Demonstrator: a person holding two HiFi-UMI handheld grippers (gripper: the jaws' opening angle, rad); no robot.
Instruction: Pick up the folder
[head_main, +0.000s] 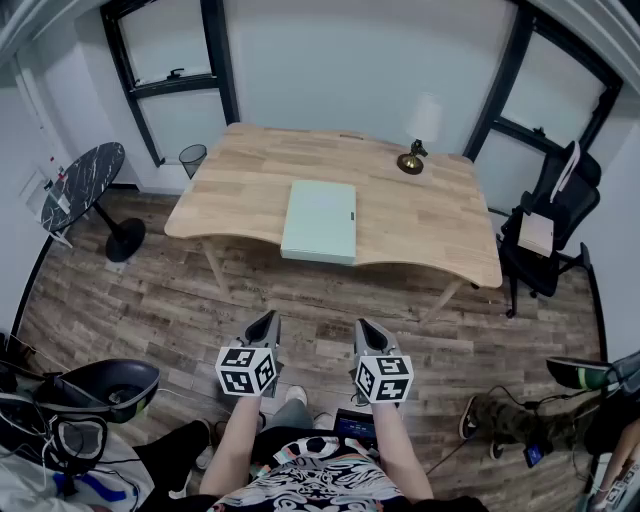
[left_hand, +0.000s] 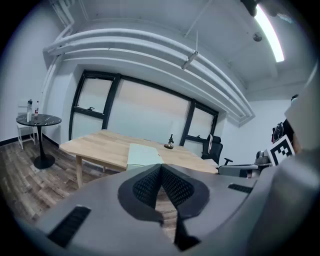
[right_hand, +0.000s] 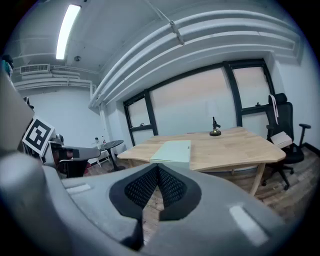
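A pale green folder (head_main: 320, 221) lies flat on the wooden table (head_main: 420, 225), near its front edge. It also shows as the folder (left_hand: 141, 154) in the left gripper view and the folder (right_hand: 172, 150) in the right gripper view. My left gripper (head_main: 267, 324) and right gripper (head_main: 367, 331) hang side by side over the wood floor, well short of the table. Both are shut with nothing between the pads. Both point toward the table and slightly down.
A small brass figure (head_main: 411, 160) stands at the table's far right. A black office chair (head_main: 550, 225) sits right of the table. A round dark side table (head_main: 85, 185) and a wire bin (head_main: 193, 158) stand at the left. Cables and gear lie on the floor beside me.
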